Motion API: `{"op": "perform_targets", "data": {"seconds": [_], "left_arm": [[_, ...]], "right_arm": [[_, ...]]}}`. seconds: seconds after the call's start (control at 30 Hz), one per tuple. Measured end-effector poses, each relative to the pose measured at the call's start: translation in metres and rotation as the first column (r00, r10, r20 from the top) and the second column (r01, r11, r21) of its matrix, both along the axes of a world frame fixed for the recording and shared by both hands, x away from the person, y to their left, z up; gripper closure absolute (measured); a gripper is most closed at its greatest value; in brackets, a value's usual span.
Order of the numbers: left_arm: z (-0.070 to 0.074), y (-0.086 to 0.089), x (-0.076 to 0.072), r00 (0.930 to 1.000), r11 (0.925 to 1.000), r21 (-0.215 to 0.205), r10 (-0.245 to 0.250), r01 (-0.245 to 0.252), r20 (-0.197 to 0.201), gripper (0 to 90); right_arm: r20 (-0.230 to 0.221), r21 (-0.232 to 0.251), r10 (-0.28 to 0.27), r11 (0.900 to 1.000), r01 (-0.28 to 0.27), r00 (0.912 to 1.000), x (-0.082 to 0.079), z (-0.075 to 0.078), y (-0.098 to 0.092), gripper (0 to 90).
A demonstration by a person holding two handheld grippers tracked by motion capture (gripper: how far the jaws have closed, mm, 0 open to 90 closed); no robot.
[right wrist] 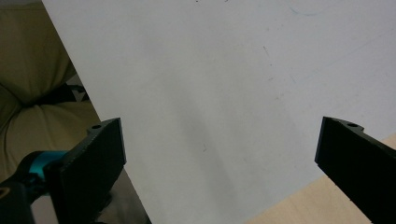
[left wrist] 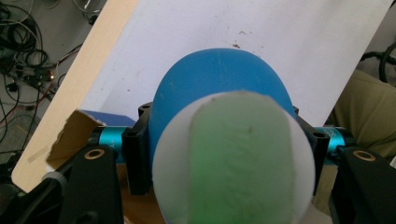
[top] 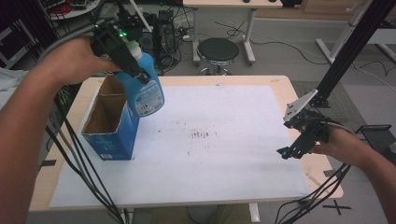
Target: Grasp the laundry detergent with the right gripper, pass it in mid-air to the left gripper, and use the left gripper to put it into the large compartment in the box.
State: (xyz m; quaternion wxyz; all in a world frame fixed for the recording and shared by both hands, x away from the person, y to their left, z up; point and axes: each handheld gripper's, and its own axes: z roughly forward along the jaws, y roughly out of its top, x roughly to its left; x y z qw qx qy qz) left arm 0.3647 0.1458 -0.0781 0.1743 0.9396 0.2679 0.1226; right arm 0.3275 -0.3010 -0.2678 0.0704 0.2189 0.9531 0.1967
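**Operator:** Why is the blue detergent bottle (top: 144,88) held at that height?

**Technician:** The left gripper (top: 133,70) has its jaws clamped across the bottle's upper body, just below the white cap (top: 134,48). The bottle hangs tilted in the air above the open blue carton (top: 111,122), near the table's (top: 280,88) left edge. Its base is level with the carton's rim, beside the opening. Judged from this, the lift gives clearance over the carton walls; whether the bottle is going in or coming out cannot be told.

**Operator:** Why grip so near the cap?

**Technician:** A high grip leaves the lower body free to pass the flaps (top: 110,87). In the left gripper view the cap (left wrist: 233,158) sits between the jaws, with the bottle's body (left wrist: 219,79) beyond it.

**Operator:** And the right gripper (top: 292,151)?

**Technician:** Jaws spread wide, holding nothing. It rests low at the table's right edge, over the white mat (right wrist: 224,84), well apart from the carton, likely parked to keep the working area unobstructed.
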Motion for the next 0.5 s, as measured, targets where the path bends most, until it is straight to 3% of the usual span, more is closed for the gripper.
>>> {"op": "perform_targets", "data": {"seconds": [0.1,0.23,0.27,0.3,0.47,0.5], "left_arm": [[0.005,0.013,-0.001,0.9998,0.9996,0.023,0.018,-0.018,0.005,37.7],[0.007,0.026,-0.002,0.999,0.9989,0.017,0.044,-0.044,0.012,37.7],[0.006,0.029,-0.003,0.9976,0.9977,-0.005,0.067,-0.067,0.018,37.7],[0.007,0.034,-0.002,0.9979,0.998,0.01,0.062,-0.062,0.019,37.7],[0.004,0.054,-0.002,0.9944,0.9948,0.004,0.102,-0.102,0.027,37.7],[0.004,0.059,-0.002,0.9952,0.9951,0.023,0.095,-0.096,0.024,37.7]], "right_arm": [[-0.011,0.006,-0.007,1.0,0.007,0.9999,0.0,-0.001,0.001,0.8],[-0.01,0.002,-0.009,1.0,0.009,0.9999,0.001,-0.001,0.001,0.8],[-0.01,0.007,-0.011,1.0,0.011,0.9999,0.001,-0.002,0.001,0.8],[-0.01,0.008,-0.003,1.0,0.003,0.9999,0.002,-0.002,0.001,0.8],[-0.007,0.007,-0.005,1.0,0.005,1.0,0.003,-0.002,0.001,0.8],[-0.007,0.006,-0.003,1.0,0.003,1.0,0.003,-0.002,0.001,0.8]]}}
